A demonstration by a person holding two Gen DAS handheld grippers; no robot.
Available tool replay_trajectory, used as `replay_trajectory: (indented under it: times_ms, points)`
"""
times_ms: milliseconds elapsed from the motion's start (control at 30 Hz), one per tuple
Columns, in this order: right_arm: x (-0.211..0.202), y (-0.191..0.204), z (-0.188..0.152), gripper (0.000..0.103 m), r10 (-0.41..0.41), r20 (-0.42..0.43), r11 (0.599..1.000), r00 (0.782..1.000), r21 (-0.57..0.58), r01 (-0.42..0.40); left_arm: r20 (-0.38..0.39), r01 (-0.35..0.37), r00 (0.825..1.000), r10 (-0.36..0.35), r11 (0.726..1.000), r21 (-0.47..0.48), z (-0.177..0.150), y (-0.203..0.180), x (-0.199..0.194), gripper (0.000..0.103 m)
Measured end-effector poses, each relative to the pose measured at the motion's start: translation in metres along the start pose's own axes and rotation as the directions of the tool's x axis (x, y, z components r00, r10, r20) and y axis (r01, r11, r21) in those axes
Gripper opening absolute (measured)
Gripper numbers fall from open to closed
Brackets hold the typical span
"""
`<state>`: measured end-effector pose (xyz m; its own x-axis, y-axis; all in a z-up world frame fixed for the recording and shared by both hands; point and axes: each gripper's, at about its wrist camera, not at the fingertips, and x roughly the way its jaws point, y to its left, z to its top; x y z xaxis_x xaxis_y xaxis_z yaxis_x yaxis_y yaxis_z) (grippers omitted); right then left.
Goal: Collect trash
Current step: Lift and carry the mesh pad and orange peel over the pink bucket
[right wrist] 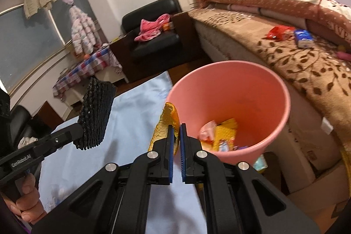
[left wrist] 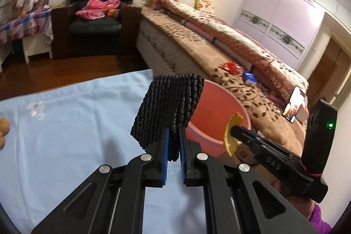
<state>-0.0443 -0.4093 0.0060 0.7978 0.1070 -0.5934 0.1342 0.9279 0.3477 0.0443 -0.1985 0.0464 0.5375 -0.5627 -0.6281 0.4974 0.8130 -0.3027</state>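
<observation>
My left gripper [left wrist: 173, 142] is pinching a black ribbed foam mesh sleeve [left wrist: 169, 109] by its bottom edge only; most of it stands up free above the pads, over the pale blue cloth-covered table [left wrist: 72, 124], just short of the rim of the round pink plastic bin [right wrist: 230, 106]. Risk: a shallow bite on a floppy piece, so it could fold or slip out over the cloth before I clear the rim. My right gripper [right wrist: 176, 135] is pressed together on a curled orange peel [right wrist: 165, 124], held by one edge, beside the near rim, not yet over the opening. Risk: letting go here drops it on the table or outside the wall. The bin already holds crumpled wrappers [right wrist: 221, 135] and sits at the table edge next to the bed with the brown leaf-print blanket [right wrist: 307, 71]; a knock from either tool could tip it off. Both grippers are close together, so they could clash at the rim.
</observation>
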Motion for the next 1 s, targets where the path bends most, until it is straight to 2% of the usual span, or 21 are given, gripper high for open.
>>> replay_trajectory:
  times_ms: [167,433,1000]
  points:
    - [-0.004,-0.014,0.007,0.005,-0.033,0.017,0.999,0.999,0.008,0.032,-0.002,0.042,0.999,-0.042,0.999,0.034,0.01,-0.028,0.016,0.008]
    - [-0.009,-0.035,0.014,0.005,-0.088,0.041,0.996,0.995,0.022,0.087,-0.028,0.049,0.998,-0.047,0.996,0.079,0.02,-0.058,0.047,0.008]
    - [0.01,-0.073,0.019,0.005,-0.161,0.032,0.985,0.986,0.074,0.158,-0.119,0.056,0.992,-0.047,0.996,0.072,0.019,-0.069,0.108,0.008]
